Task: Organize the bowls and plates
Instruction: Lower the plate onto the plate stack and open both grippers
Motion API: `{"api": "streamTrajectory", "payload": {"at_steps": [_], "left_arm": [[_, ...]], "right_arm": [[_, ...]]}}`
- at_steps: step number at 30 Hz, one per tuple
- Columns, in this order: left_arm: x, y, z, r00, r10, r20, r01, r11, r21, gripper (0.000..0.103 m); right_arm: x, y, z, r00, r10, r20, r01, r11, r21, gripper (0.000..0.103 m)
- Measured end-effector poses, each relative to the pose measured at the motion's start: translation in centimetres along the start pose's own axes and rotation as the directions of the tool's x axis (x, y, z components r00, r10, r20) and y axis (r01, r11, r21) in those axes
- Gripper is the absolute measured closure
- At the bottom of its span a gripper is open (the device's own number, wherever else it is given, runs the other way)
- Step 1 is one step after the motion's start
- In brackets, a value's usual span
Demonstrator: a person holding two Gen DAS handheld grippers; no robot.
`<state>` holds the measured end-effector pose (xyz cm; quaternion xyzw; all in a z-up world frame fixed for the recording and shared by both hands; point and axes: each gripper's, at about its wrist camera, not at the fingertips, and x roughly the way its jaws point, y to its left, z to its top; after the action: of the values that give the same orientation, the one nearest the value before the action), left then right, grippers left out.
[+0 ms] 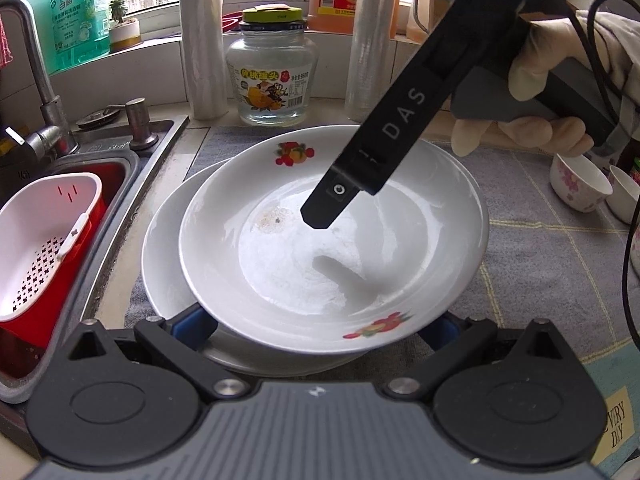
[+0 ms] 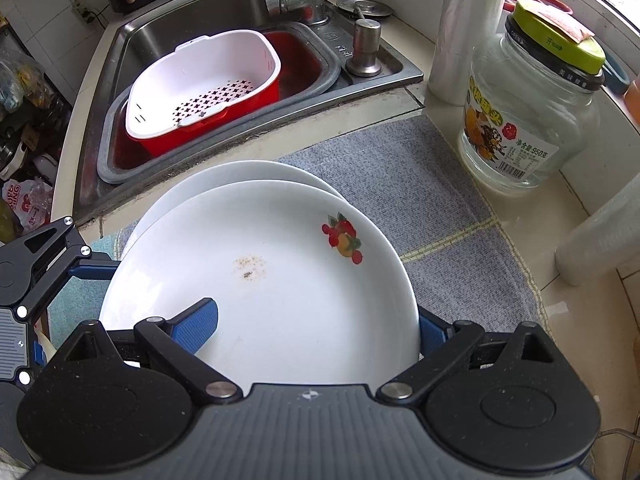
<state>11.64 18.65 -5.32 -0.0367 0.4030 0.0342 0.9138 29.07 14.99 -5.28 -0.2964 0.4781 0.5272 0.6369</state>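
Note:
A white plate with fruit prints lies offset and tilted on a plain white plate, on a grey cloth. My left gripper is open, its blue pads spread wide under the printed plate's near rim. My right gripper is open and straddles that plate's rim, with one pad over the plate and the other behind the edge. In the left wrist view its upper finger hovers over the plate's middle, held by a gloved hand. Two small bowls stand at the right.
A sink lies to the left with a white colander in a red basin and a faucet. A glass jar, plastic-wrap rolls and bottles stand along the windowsill. The cloth covers the counter.

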Motion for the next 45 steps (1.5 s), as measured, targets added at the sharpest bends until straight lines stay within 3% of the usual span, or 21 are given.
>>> {"api": "streamTrajectory", "payload": {"at_steps": [22, 45], "left_arm": [[-0.6, 0.5, 0.3, 1.0, -0.019, -0.011, 0.019, 1.0, 0.019, 0.001], [-0.7, 0.4, 0.2, 1.0, 0.013, -0.009, -0.013, 0.999, 0.043, 0.001]], "right_arm": [[-0.1, 0.2, -0.3, 1.0, -0.018, -0.023, 0.018, 1.0, 0.003, 0.002], [-1.2, 0.6, -1.5, 1.0, -0.023, -0.013, 0.023, 1.0, 0.0, 0.001]]}}
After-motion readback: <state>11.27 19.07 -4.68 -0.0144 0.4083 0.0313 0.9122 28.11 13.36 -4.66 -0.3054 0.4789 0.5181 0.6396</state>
